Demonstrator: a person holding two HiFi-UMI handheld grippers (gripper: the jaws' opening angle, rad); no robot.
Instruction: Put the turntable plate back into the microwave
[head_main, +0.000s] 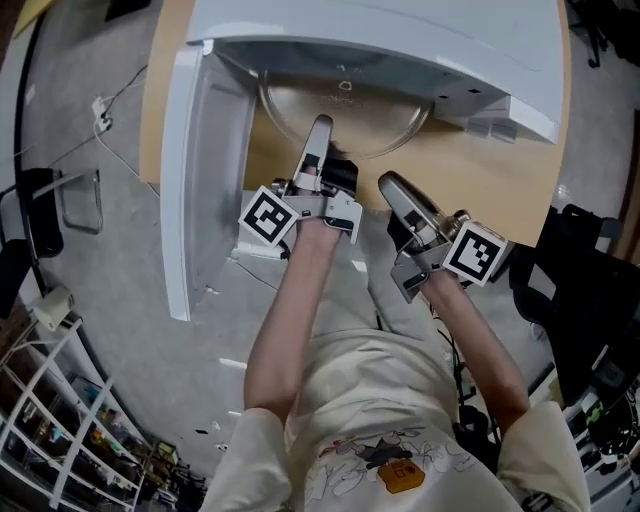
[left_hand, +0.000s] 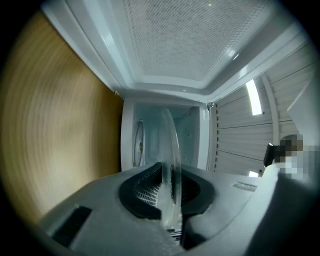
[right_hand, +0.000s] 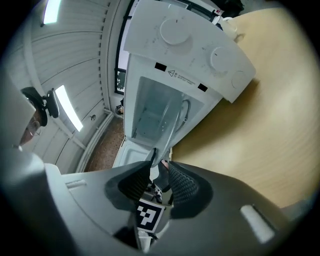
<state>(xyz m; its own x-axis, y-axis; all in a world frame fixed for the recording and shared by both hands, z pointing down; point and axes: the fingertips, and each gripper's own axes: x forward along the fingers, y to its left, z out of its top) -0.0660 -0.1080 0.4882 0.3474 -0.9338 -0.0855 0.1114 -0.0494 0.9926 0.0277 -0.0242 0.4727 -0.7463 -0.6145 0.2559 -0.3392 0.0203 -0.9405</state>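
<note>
The clear glass turntable plate (head_main: 345, 120) lies half inside the open white microwave (head_main: 400, 40), its near rim sticking out over the wooden table (head_main: 500, 180). My left gripper (head_main: 320, 128) is shut on that near rim. In the left gripper view the plate (left_hand: 170, 150) stands edge-on between the pads, with the microwave cavity (left_hand: 165, 135) straight ahead. My right gripper (head_main: 392, 185) hangs to the right of the plate and nearer me, jaws apart and empty. In the right gripper view (right_hand: 159, 180) the plate (right_hand: 175, 125) shows beyond the jaws, untouched.
The microwave door (head_main: 200, 180) swings wide open to the left, reaching past the table's edge. The control panel with two knobs (right_hand: 190, 45) is on the microwave's right side. A grey floor with cables and a shelf of items lies to the left of the table.
</note>
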